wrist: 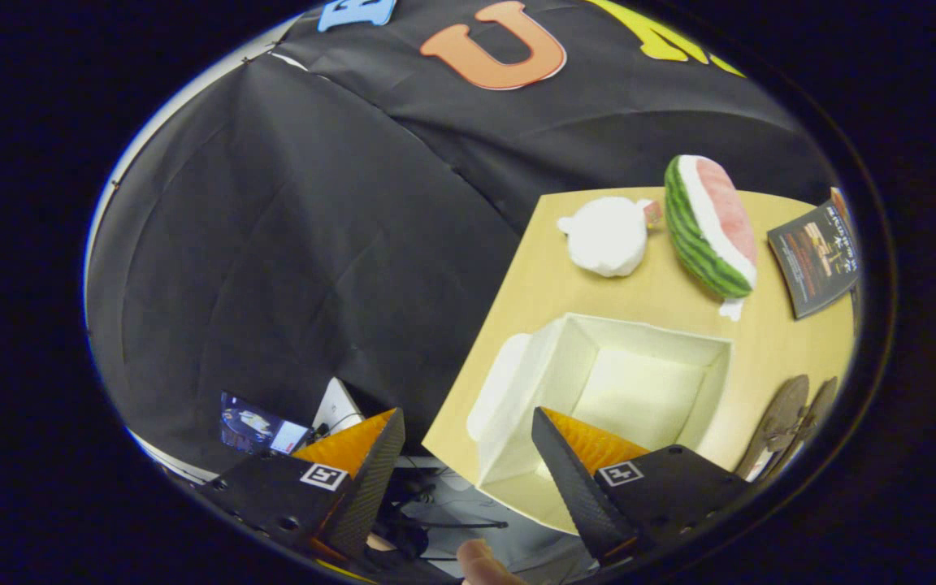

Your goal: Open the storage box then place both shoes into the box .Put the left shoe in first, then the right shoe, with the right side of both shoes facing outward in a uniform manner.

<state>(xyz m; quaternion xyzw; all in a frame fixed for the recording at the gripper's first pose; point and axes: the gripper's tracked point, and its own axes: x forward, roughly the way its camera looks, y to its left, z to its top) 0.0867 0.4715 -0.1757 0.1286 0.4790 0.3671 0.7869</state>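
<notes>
A white storage box [622, 382] stands open on the wooden table [549, 276], its lid folded down on the side nearest the table's edge and its inside bare. Two brown shoes [793, 422] lie on the table just beyond the box's far side, partly cut off. My gripper [468, 426] is open, held high above the table's edge with nothing between its fingers. One finger hangs over the box's near corner; the other is off the table, over the floor.
A watermelon-slice plush [712, 223] and a white plush [608, 236] lie on the table beyond the box. A dark booklet [816, 256] lies past the watermelon. Below the table's edge are a small screen [261, 429], cables and a person's fingertip [480, 565].
</notes>
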